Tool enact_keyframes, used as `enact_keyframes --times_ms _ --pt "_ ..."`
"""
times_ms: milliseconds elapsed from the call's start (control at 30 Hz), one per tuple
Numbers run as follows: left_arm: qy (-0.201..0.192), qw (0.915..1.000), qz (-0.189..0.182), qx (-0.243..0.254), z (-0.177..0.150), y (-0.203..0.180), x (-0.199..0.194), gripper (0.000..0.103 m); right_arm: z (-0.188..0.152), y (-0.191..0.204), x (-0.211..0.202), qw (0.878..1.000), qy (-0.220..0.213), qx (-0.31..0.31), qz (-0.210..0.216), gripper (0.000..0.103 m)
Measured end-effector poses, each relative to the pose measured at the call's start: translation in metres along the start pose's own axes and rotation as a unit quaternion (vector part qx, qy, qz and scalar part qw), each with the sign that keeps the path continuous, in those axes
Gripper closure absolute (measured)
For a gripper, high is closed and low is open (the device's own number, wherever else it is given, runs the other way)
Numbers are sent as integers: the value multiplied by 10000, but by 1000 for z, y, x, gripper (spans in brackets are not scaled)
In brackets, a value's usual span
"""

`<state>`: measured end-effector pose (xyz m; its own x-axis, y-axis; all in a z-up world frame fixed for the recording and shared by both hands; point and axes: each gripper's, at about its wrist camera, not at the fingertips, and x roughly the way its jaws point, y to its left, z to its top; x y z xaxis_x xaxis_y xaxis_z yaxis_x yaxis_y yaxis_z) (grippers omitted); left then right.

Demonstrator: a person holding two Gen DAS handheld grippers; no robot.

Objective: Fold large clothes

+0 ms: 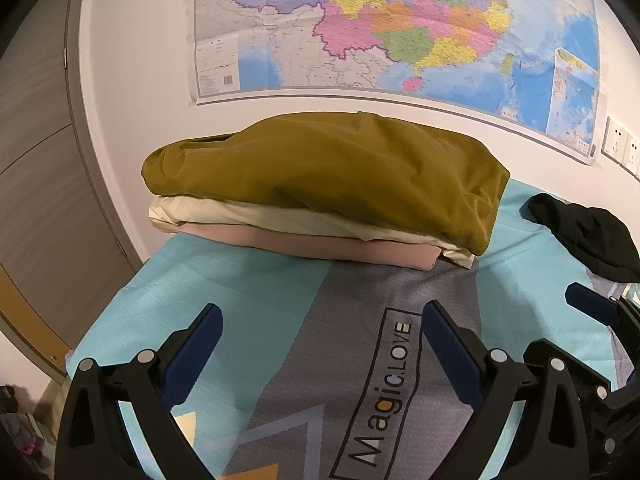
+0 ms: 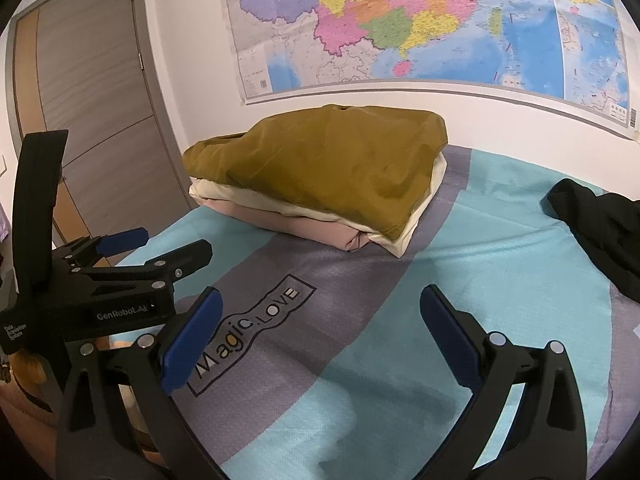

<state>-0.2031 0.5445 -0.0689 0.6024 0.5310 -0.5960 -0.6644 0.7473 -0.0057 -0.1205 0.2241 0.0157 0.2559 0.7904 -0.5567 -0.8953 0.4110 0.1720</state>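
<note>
A stack of folded clothes sits at the far side of the bed, against the wall: a mustard garment (image 1: 332, 176) (image 2: 336, 164) on top, a cream one (image 1: 256, 216) under it, a pink one (image 1: 304, 244) at the bottom. A crumpled black garment (image 1: 588, 236) (image 2: 604, 232) lies unfolded to the right. My left gripper (image 1: 322, 312) (image 2: 178, 240) hangs open over the sheet, short of the stack, holding nothing. My right gripper (image 2: 320, 296) is open and empty as well, just right of the left one; one of its blue fingers (image 1: 592, 306) shows at the edge.
The bed sheet (image 1: 256, 280) (image 2: 480, 248) is teal and grey with a "Magic.LOVE" print. A large map (image 1: 400, 28) hangs on the wall behind. A grey door (image 2: 92, 92) stands left of the bed, and wall sockets (image 1: 624, 148) are at the right.
</note>
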Motion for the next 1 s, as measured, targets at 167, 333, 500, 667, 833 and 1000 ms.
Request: enact_keyframes --times_ms 167,333,500,667,833,1000 --pt "9 10000 -17 18 0 -1 1 7 0 0 -2 10000 -18 5 -10 6" --pt "10 10000 2 14 0 -2 1 7 0 0 -3 10000 -31 8 -1 5" --pt "21 10000 10 20 -1 -5 1 7 0 0 -4 10000 -43 28 -5 6" --pt "30 10000 4 30 0 -6 1 7 1 -2 -5 10000 -57 51 -7 5" --pt "58 10000 18 69 -2 -9 3 7 0 -1 -7 10000 -47 2 -46 5" --pt "60 10000 24 72 -3 -10 3 7 0 -1 -6 10000 -36 -6 -29 5"
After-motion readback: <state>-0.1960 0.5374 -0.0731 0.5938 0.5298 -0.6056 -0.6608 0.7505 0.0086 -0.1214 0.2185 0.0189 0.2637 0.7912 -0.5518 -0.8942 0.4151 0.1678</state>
